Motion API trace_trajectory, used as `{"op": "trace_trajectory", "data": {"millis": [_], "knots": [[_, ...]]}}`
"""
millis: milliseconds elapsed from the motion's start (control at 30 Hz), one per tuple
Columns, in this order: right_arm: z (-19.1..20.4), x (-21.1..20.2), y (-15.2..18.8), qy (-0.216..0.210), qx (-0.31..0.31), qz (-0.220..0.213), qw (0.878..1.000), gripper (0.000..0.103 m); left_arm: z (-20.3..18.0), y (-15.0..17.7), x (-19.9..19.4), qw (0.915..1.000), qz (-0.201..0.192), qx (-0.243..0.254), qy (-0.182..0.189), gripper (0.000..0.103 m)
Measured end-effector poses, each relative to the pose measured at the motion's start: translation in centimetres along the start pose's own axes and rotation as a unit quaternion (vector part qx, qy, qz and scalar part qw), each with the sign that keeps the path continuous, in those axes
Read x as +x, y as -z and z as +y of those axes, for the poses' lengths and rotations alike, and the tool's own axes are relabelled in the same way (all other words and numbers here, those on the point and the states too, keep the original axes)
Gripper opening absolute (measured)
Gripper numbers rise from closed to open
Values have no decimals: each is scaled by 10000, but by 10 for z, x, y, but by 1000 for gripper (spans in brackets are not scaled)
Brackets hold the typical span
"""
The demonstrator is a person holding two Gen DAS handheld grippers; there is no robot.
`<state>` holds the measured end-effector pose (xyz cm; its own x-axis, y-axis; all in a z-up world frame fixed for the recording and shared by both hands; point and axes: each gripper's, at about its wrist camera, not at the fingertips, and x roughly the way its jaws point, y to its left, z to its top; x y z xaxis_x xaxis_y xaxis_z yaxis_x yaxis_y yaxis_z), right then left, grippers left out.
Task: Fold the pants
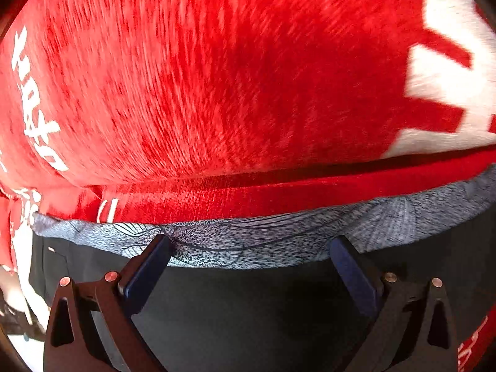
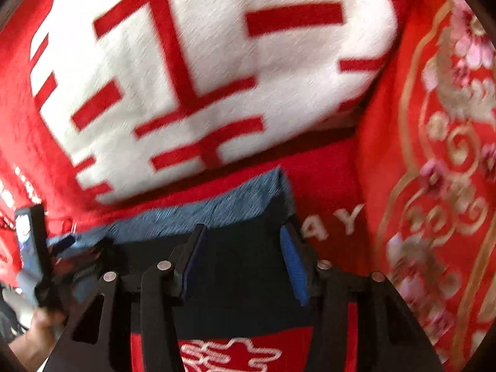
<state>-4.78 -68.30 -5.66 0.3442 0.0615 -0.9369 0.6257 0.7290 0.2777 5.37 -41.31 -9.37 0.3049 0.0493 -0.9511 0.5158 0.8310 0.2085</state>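
Note:
The pants (image 1: 248,310) are dark cloth with a grey speckled waistband (image 1: 248,241), lying flat on a red blanket. My left gripper (image 1: 251,248) is open wide just over the waistband edge, its blue-padded fingers (image 1: 148,266) spread on either side with nothing pinched between them. In the right wrist view the dark pants (image 2: 241,279) end in a grey band (image 2: 217,207) whose corner lies near the right finger. My right gripper (image 2: 243,238) is half open above the dark cloth, and its pads (image 2: 294,266) are not pressing on it.
A red plush blanket (image 1: 217,77) with large white characters (image 2: 201,62) bulges up behind the pants. A red floral bedcover (image 2: 440,155) lies to the right. At the left edge of the right wrist view a person's hand (image 2: 40,322) holds the other gripper's body.

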Motion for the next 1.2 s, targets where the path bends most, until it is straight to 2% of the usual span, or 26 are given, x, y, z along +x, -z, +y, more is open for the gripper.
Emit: {"op": "trace_trajectory", "data": {"millis": [100,133,200,233,333,367,467,567,633,733,833,933,1000,1100,1200], "knots": [[-2,29,17,369,-177,244,9989,52,8,-2,8,9999,-138,-50,16,103],[-6,41,18,362,-159,324,9987,48,11,-4,12,9998,-167,-56,-8,103],[-2,41,19,354,-284,97,9989,47,12,-15,14,9998,-133,-139,-87,103],[-2,40,19,427,-348,123,9984,47,17,-19,16,9997,-97,-207,-113,103],[-1,30,22,551,-234,180,9980,49,42,-25,15,9989,-81,-368,-266,103],[-5,22,22,554,-180,212,9981,53,52,-23,9,9988,-105,-381,-303,103],[8,4,37,394,15,209,9990,66,85,-7,-6,9985,-110,-403,-354,103],[24,-8,60,185,136,335,9992,66,125,16,-15,9977,24,-490,-468,103],[40,-12,77,-53,182,452,9988,66,152,41,-24,9963,154,-627,-565,103],[73,-12,102,-636,171,704,9953,66,191,67,-23,9942,320,-777,-665,103],[125,-3,134,-1365,65,969,9859,66,222,91,-21,9929,412,-785,-794,103],[184,21,164,-2363,250,1366,9617,66,244,105,-10,9928,469,-676,-866,103],[214,40,174,-2802,441,1595,9456,66,252,110,-1,9936,527,-636,-775,103],[257,79,200,-3111,577,1809,9312,66,259,117,15,9951,561,-527,-618,103],[287,108,210,-3236,830,1804,9251,60,264,123,20,9962,566,-499,-433,103]]}}
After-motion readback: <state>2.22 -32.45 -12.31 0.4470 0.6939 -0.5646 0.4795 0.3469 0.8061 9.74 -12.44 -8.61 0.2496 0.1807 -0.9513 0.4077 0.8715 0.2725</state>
